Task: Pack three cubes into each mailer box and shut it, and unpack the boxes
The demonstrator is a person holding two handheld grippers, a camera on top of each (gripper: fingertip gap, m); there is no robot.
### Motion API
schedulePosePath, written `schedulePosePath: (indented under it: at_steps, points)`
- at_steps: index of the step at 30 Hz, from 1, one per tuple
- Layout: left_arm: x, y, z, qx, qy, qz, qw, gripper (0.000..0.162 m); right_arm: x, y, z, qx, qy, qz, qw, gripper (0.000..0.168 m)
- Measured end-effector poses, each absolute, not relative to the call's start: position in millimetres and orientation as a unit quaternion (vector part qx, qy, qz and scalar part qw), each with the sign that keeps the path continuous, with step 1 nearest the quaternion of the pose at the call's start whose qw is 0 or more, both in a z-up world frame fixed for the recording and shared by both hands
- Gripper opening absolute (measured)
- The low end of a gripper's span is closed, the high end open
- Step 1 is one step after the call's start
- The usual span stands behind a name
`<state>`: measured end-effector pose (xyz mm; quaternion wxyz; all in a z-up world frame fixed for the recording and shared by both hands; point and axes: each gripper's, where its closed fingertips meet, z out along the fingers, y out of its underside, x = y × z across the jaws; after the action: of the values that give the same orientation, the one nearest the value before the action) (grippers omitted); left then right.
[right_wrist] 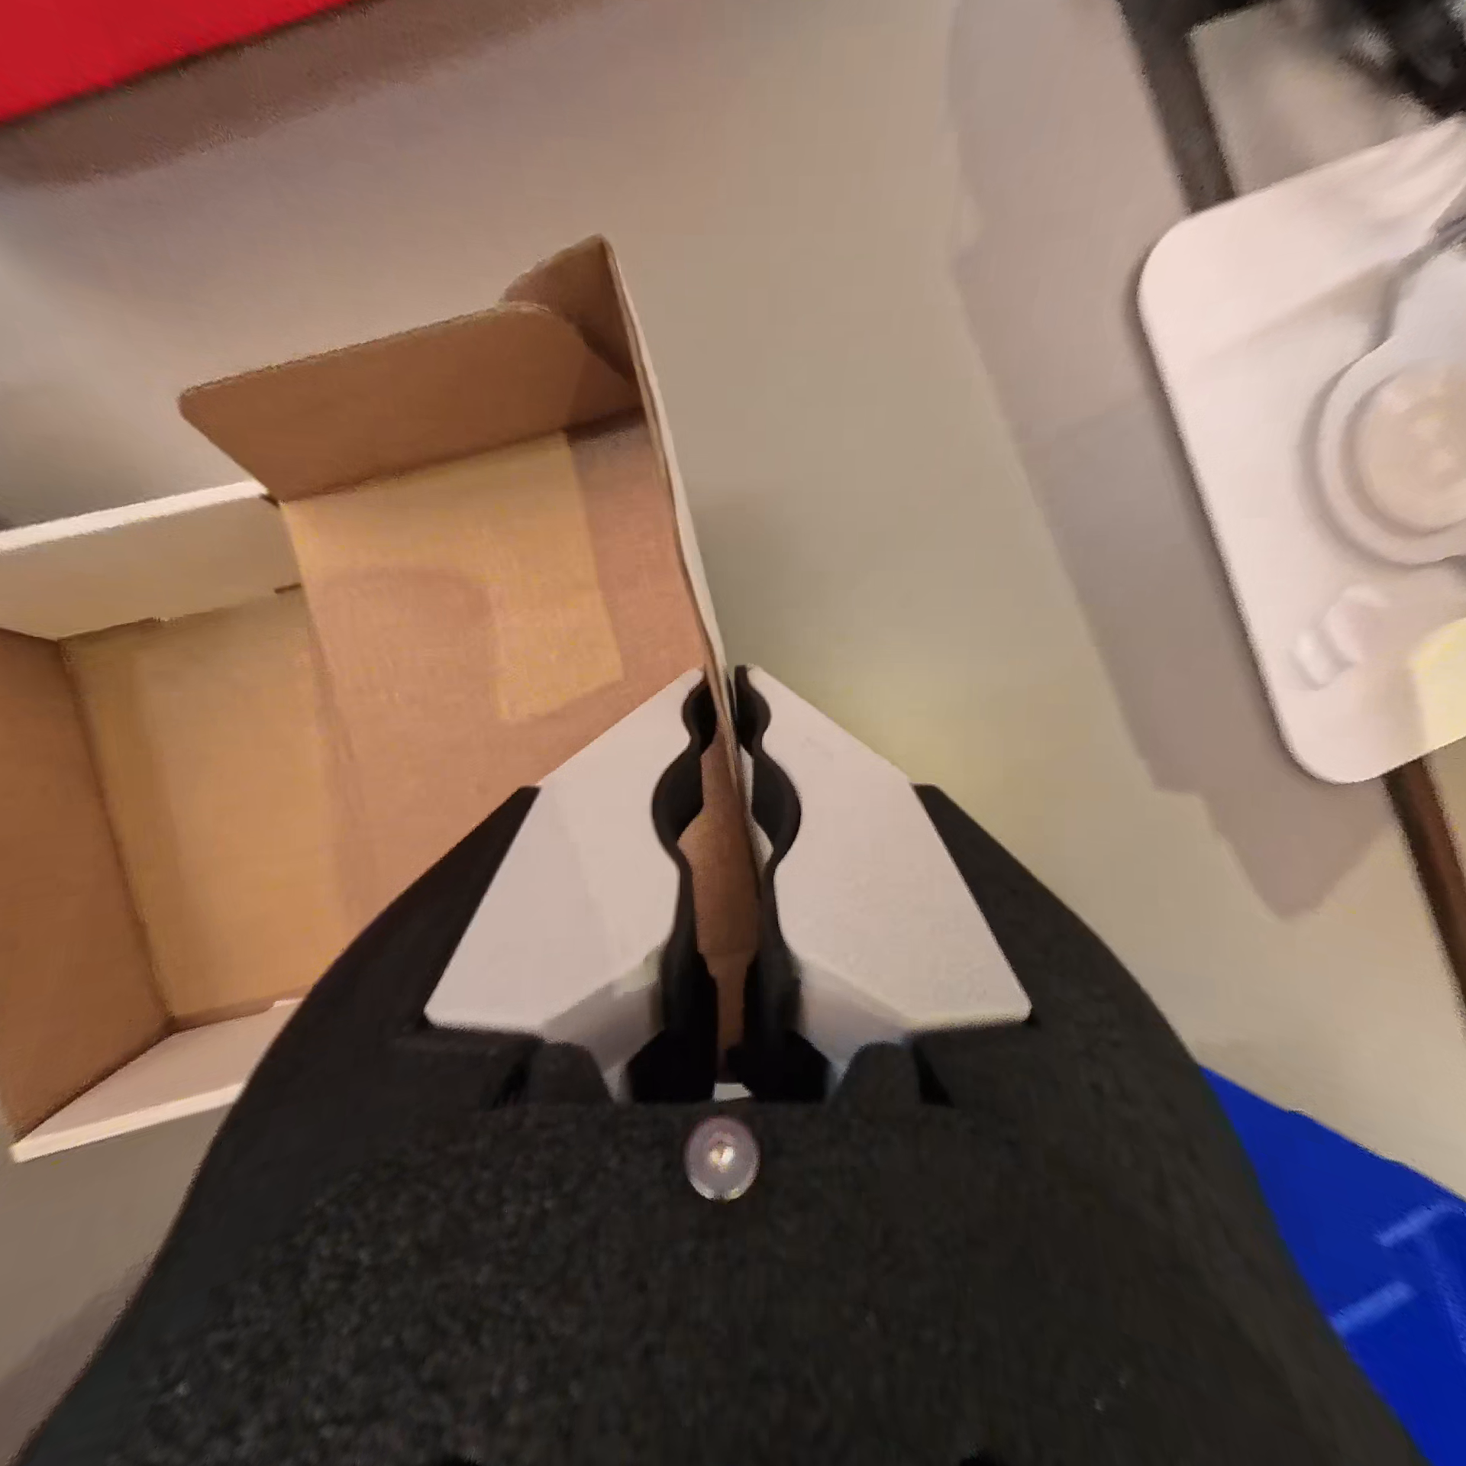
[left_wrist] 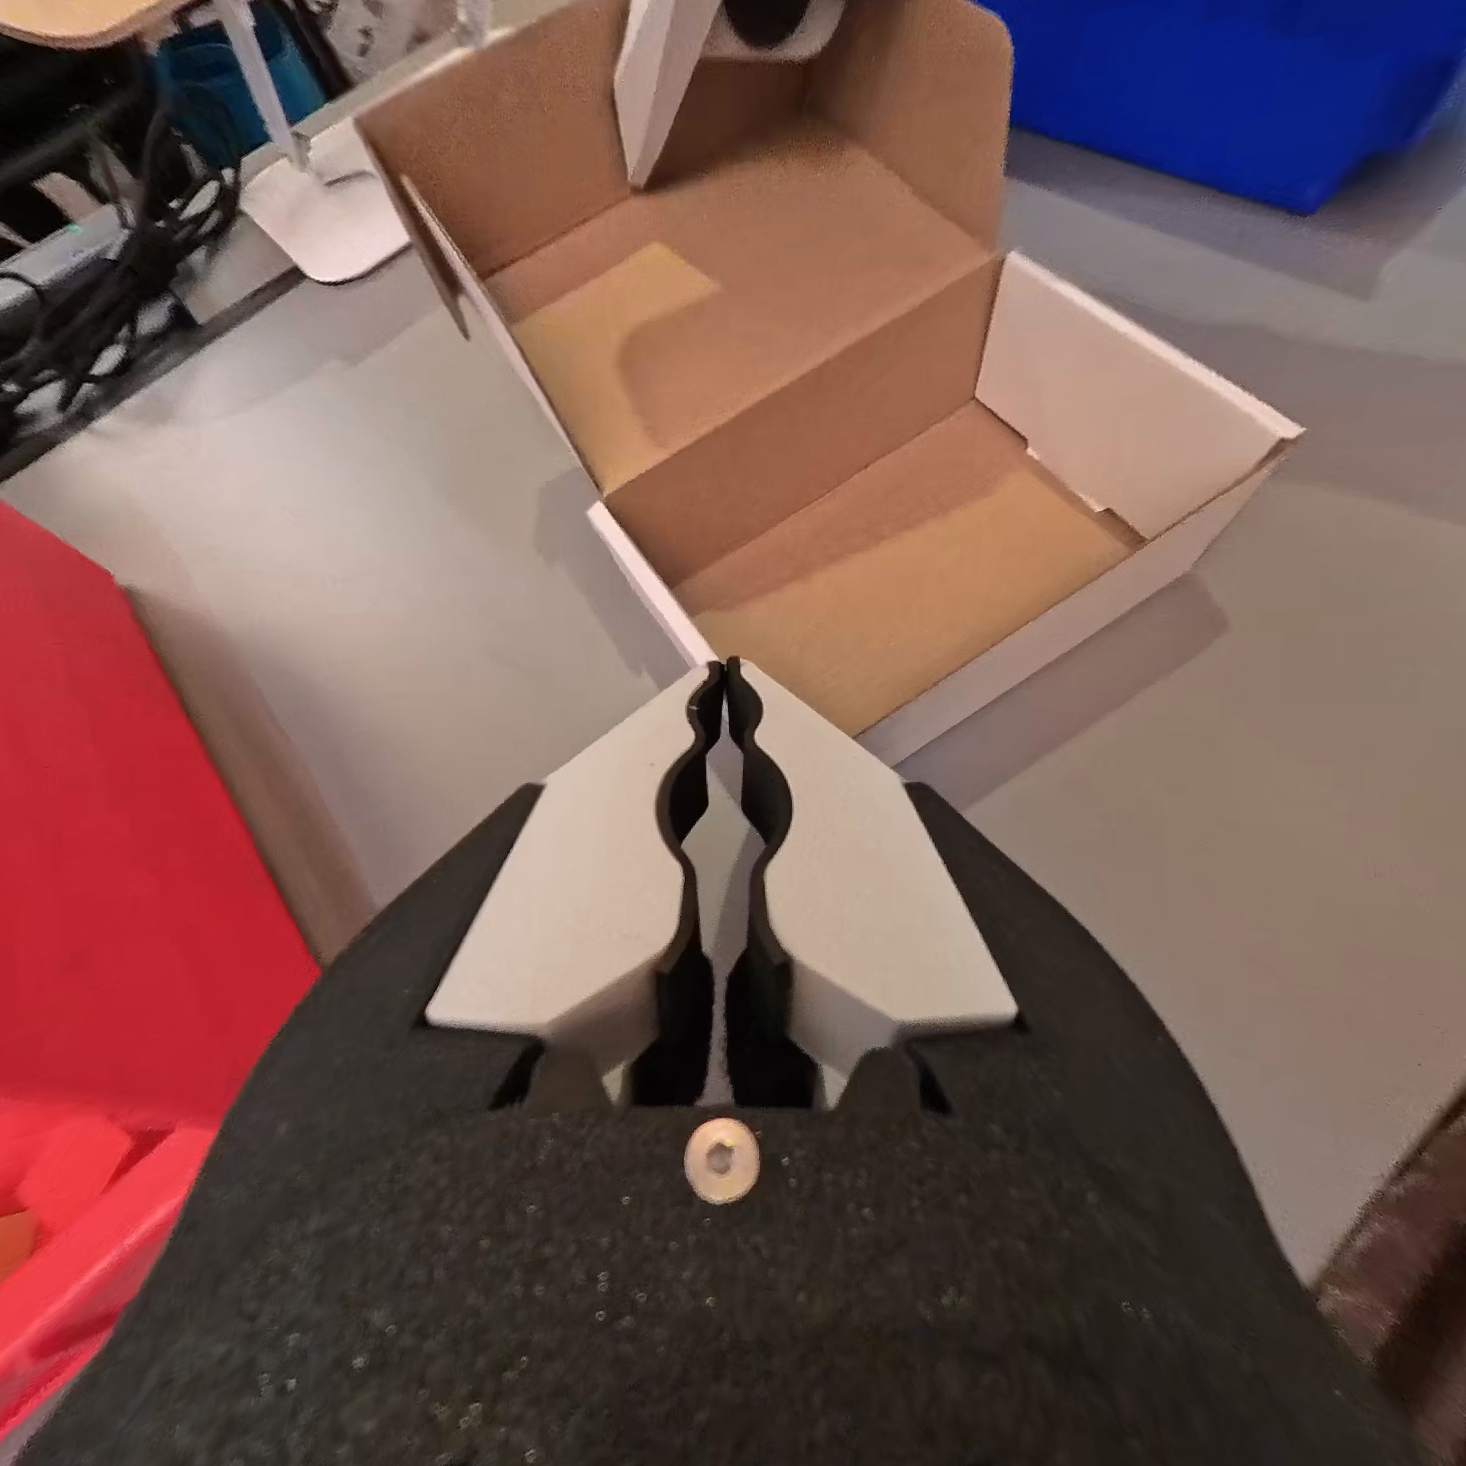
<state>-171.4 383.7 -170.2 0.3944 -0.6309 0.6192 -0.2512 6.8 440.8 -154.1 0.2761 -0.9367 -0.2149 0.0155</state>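
the mailer box (left_wrist: pixel 912 508) sits open on the grey table (left_wrist: pixel 357 516), white outside and brown inside, and nothing lies in it: no cube shows on its floor in either view. its lid (left_wrist: pixel 714 262) stands raised at the far side, with the side flaps folded out. your right gripper (right_wrist: pixel 731 686) has that lid pinched: the fingers are clenched on a white-faced lid flap (right_wrist: pixel 674 516), the cardboard running down between the wavy black pads. in the left wrist view you can see those same fingers reaching down onto the top of the lid from above.

your left gripper (left_wrist: pixel 726 670) hangs just over the near corner of the box with its fingertips pressed together and nothing between them.

as i read it, you are at the open-box stage, lid held back and the tray bare, so either packing is about to begin or this box has just been emptied; the pictures alone don't settle which.

a red bin (left_wrist: pixel 119 793) stands to your left, close beside the box, with reddish shapes inside that are too blurred to call cubes. a blue bin (left_wrist: pixel 1237 87) sits beyond the box on the right, and a white lamp base (right_wrist: pixel 1301 444) rests near the table edge.

if packing comes next, you will need to spread the left fingers, swing to the red bin for a cube, and hold the lid well back so the opening is free.
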Motion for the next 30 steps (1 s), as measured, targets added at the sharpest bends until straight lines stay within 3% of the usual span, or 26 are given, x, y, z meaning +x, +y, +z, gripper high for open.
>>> schedulePosePath:
  at_steps: [2, 4, 5, 8, 12, 14, 18, 22, 26, 28, 30]
  points:
    - [-168.0, 393.0, -170.4, -0.630, 0.619, -0.229, 0.410, 0.000, 5.2, 448.5, -146.1, -0.932, -0.224, 0.002, 0.284, 0.008]
    - [-163.3, 398.2, -170.3, -0.636, 0.612, -0.228, 0.411, 0.000, -0.9, 451.6, -136.3, -0.927, -0.224, 0.019, 0.301, 0.036]
    - [-161.8, 399.2, -170.2, -0.640, 0.608, -0.231, 0.409, 0.000, -2.8, 451.6, -126.5, -0.923, -0.221, 0.027, 0.314, 0.040]
    - [-162.2, 399.1, -170.2, -0.646, 0.602, -0.236, 0.406, 0.000, -1.8, 444.6, -66.8, -0.893, -0.194, 0.016, 0.406, 0.056]
    - [-165.3, 400.4, -170.1, -0.653, 0.596, -0.241, 0.401, 0.000, -14.8, 382.7, 5.8, -0.833, -0.140, -0.020, 0.534, 0.056]
    - [-165.3, 402.7, -170.0, -0.656, 0.593, -0.244, 0.399, 0.000, -36.3, 343.1, -5.5, -0.815, -0.110, -0.015, 0.569, 0.056]
    - [-164.1, 406.4, -170.0, -0.657, 0.590, -0.246, 0.398, 0.000, -85.3, 289.8, -106.3, -0.836, -0.115, -0.017, 0.537, 0.043]
    - [-163.1, 407.2, -170.0, -0.655, 0.594, -0.242, 0.399, 0.000, -104.0, 278.4, -163.7, -0.875, -0.126, -0.017, 0.466, 0.062]
    - [-163.3, 407.1, -170.0, -0.653, 0.597, -0.241, 0.399, 0.000, -89.8, 293.1, -156.5, -0.858, -0.121, -0.021, 0.499, 0.078]
    - [-163.2, 407.1, -170.0, -0.652, 0.597, -0.244, 0.399, 0.000, -87.4, 301.0, -160.2, -0.855, -0.130, -0.005, 0.501, 0.098]
    - [-163.0, 407.3, -170.0, -0.650, 0.597, -0.246, 0.400, 0.000, -90.2, 306.3, -167.4, -0.860, -0.140, 0.015, 0.490, 0.108]
